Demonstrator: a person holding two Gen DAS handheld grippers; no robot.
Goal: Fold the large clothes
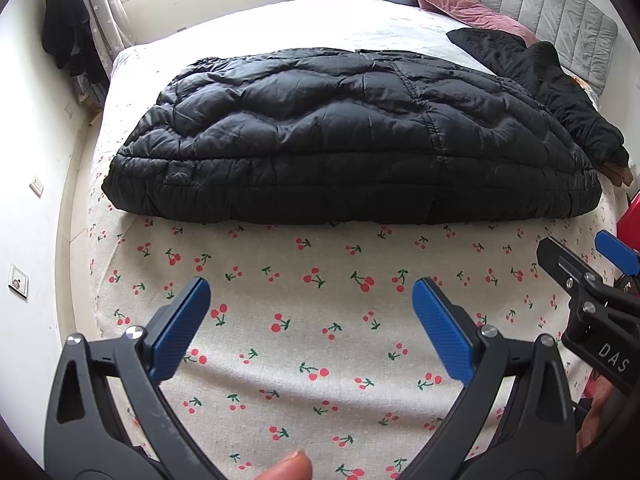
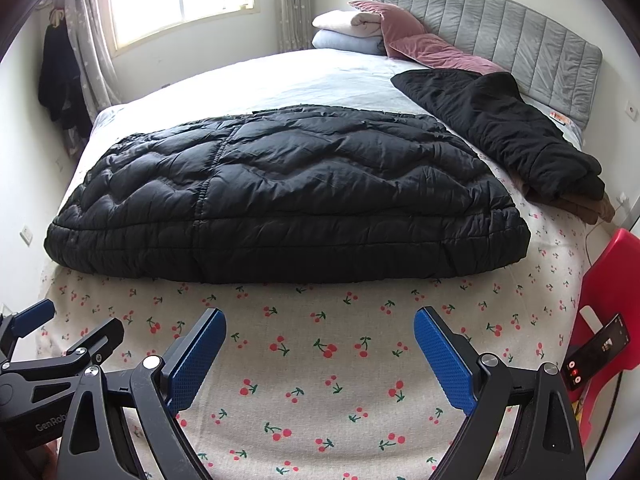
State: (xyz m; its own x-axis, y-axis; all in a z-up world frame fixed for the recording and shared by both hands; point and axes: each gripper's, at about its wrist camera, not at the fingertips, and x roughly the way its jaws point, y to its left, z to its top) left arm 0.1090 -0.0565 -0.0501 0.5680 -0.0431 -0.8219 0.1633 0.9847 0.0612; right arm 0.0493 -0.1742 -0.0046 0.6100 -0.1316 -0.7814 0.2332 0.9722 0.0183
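Note:
A large black quilted puffer jacket lies folded in a thick rectangle across the bed; it also shows in the right wrist view. My left gripper is open and empty, held above the cherry-print sheet short of the jacket's near edge. My right gripper is also open and empty, side by side with the left, above the same sheet. The right gripper shows at the right edge of the left wrist view.
A second black garment lies over a brown one near the grey headboard. Folded blankets and pink pillows sit at the bed's far end. A red chair with a phone stands right.

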